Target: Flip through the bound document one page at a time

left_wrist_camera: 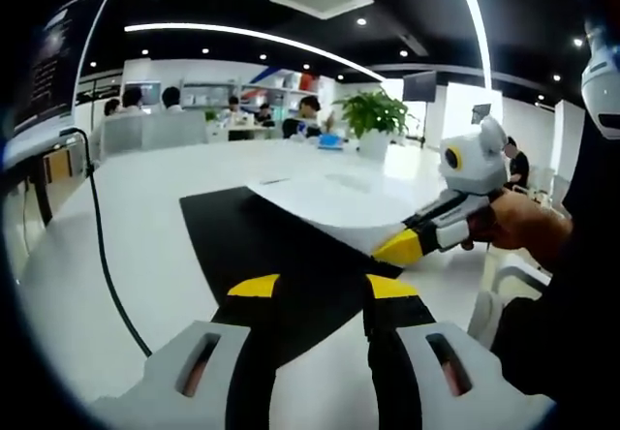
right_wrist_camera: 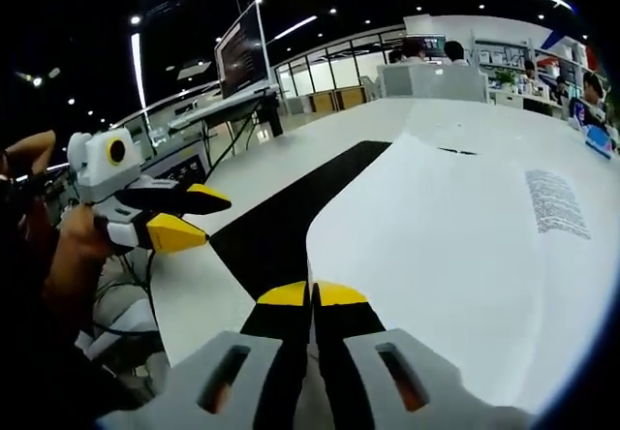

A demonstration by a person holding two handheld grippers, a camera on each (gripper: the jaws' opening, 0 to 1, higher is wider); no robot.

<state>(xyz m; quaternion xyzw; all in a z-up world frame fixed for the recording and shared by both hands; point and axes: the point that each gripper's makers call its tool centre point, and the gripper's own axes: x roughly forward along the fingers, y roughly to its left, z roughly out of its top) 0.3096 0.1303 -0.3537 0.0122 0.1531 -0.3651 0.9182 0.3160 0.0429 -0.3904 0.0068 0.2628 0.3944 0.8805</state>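
White paper sheet [right_wrist_camera: 455,256], lifted at its near corner, is clamped between the yellow-tipped fingers of the right gripper [right_wrist_camera: 312,296], which are pressed together on its edge. In the left gripper view that same gripper [left_wrist_camera: 402,246] shows from the side, holding the raised page [left_wrist_camera: 329,202] in a shallow slope above the black mat-like cover or backing [left_wrist_camera: 252,246] that lies on the glossy white table [left_wrist_camera: 126,256].

The left gripper [left_wrist_camera: 320,288] hovers low over the black surface with its fingers apart, touching nothing that can be made out; in the right gripper view it [right_wrist_camera: 189,219] hangs off to the side, near the table edge, well clear of the page.

To turn this leaf cleanly, the right gripper would best carry the corner up and across in an arc toward the bound side, keeping the pinch light enough not to crease the paper and checking that only one sheet has come up. The left gripper could press the black backing down so that the document does not slide.

The page is plain white, thin and flexible, bowing slightly along its length, with a small block of grey printed text [right_wrist_camera: 557,202] towards its far end. Where the binding runs cannot be told.
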